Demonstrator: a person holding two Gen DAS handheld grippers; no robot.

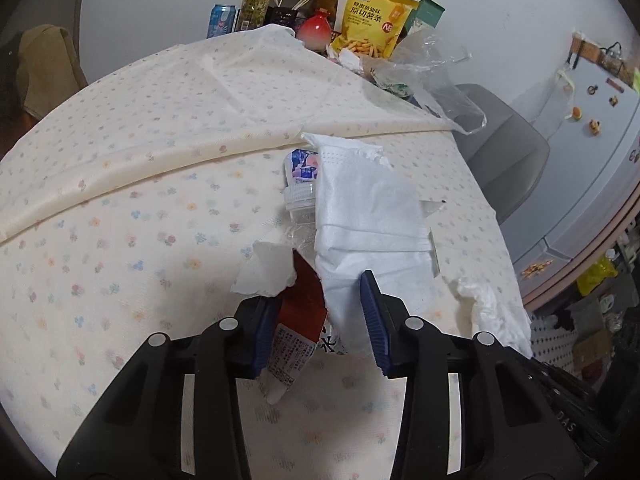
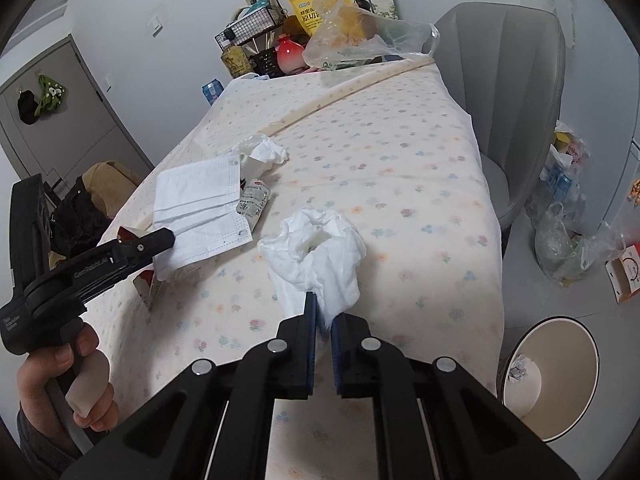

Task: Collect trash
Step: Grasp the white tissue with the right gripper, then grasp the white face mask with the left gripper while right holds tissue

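Note:
My left gripper [image 1: 320,316] is open, its fingers on either side of a red wrapper [image 1: 298,320] and the near end of a white face mask [image 1: 368,220] on the flowered tablecloth [image 1: 120,240]. A crushed plastic bottle [image 1: 298,192] lies partly under the mask, and a torn tissue [image 1: 266,272] lies by the left finger. My right gripper [image 2: 323,328] is shut on a crumpled white tissue [image 2: 316,256]. In the right wrist view the left gripper [image 2: 156,240] sits over the mask [image 2: 196,204], with the bottle [image 2: 254,200] and another tissue [image 2: 264,152] beyond.
A beige trash bin [image 2: 560,376] with a paper ball inside stands on the floor at lower right. A grey chair [image 2: 512,80] is beside the table. Snack bags, bottles, a wire basket and a clear plastic bag [image 2: 360,36] crowd the far end.

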